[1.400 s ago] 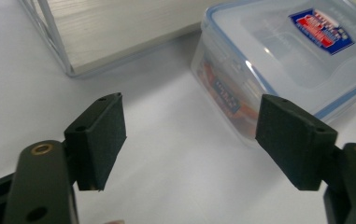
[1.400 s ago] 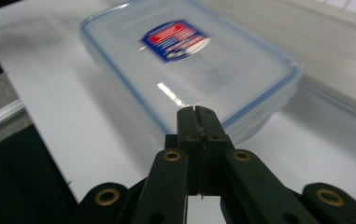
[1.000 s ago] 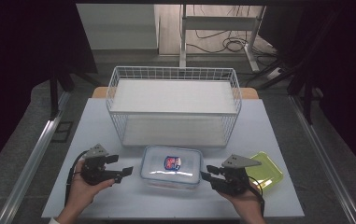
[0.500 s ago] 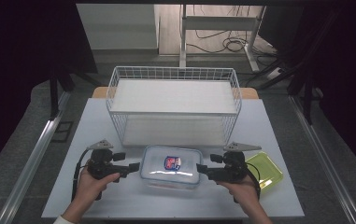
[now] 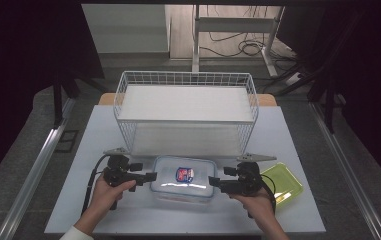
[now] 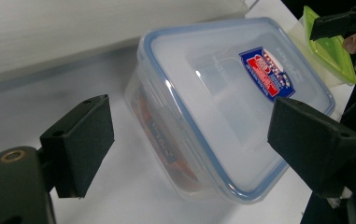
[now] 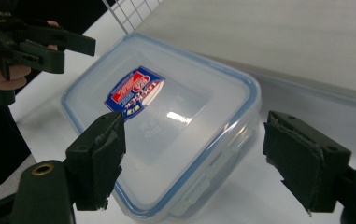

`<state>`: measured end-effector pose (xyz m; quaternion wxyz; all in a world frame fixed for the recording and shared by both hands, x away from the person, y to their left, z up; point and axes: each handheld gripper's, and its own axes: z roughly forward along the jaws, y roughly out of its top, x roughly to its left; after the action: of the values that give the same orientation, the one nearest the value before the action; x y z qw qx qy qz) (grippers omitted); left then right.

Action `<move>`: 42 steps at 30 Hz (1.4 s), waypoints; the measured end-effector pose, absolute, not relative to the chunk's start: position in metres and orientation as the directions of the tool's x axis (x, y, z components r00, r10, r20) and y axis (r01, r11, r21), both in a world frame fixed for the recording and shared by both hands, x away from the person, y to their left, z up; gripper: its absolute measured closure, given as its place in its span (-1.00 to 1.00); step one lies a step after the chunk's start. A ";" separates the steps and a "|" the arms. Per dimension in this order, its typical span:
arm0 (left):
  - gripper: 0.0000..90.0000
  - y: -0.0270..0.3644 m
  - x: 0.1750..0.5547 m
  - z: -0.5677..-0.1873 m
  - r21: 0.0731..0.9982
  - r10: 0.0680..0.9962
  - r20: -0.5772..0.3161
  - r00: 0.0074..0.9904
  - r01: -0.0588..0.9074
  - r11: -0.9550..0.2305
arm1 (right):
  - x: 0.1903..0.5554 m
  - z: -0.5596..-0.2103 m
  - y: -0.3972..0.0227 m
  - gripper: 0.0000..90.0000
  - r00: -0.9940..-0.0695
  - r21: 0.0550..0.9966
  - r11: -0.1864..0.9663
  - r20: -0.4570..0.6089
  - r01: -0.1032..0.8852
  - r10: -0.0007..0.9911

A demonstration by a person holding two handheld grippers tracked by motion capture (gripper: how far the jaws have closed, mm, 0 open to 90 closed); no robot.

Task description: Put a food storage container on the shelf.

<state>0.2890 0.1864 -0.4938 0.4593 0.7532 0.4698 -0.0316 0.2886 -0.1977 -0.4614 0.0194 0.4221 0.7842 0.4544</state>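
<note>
Both tongs have come in twd the box since the earlier frames: L tongs (image 5: pixel 150 176) slid right, R tongs (image 5: pixel 212 181) slid left, and both sets of jaws have just been opening, nothing pinched btw them. Now both stand wide; each gripper view has a short end of the clear lidded box (image 5: pixel 183 177) framed btw its own pads, pads apart from the plastic. Box sits on the desk (image 5: pixel 278 135) directly btw the two tongs, long axis running tong-to-tong, so L faces its left end and R its right end, both about equally near, just beside it. Blue-rimmed lid is on, red/blue label (image 5: pixel 183 174) on top. Coming move prob turns on that: each pair closes straight in along the long axis for a two-handed lift (my read). Green lid/tray (image 5: pixel 285 182) lies just outside R tongs, behind the R hand (image 5: pixel 255 204). White wire basket (image 5: pixel 185 112) stands beyond the box, away from both tongs. Desk pale, smooth, a bit glossy; room dark, cables on the floor beyond the desk.
</note>
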 end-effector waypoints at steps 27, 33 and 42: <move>-0.55 0.170 0.302 -0.520 0.578 0.566 -0.615 0.549 0.802 -0.150 | 0.283 -0.484 -0.184 -0.55 -0.598 0.661 0.229 0.406 0.714 0.691; -0.53 0.171 0.302 -0.521 0.584 0.562 -0.615 0.554 0.798 -0.149 | 0.286 -0.484 -0.188 -0.56 -0.569 0.646 0.193 0.442 0.738 0.693; -0.53 0.170 0.298 -0.519 0.607 0.572 -0.588 0.572 0.779 -0.155 | 0.289 -0.489 -0.189 -0.57 -0.545 0.619 0.179 0.474 0.765 0.692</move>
<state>0.2978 0.1702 -0.5194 0.4696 0.7520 0.4491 -0.1105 0.2886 -0.1889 -0.4888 -0.0424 0.4750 0.7665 0.4301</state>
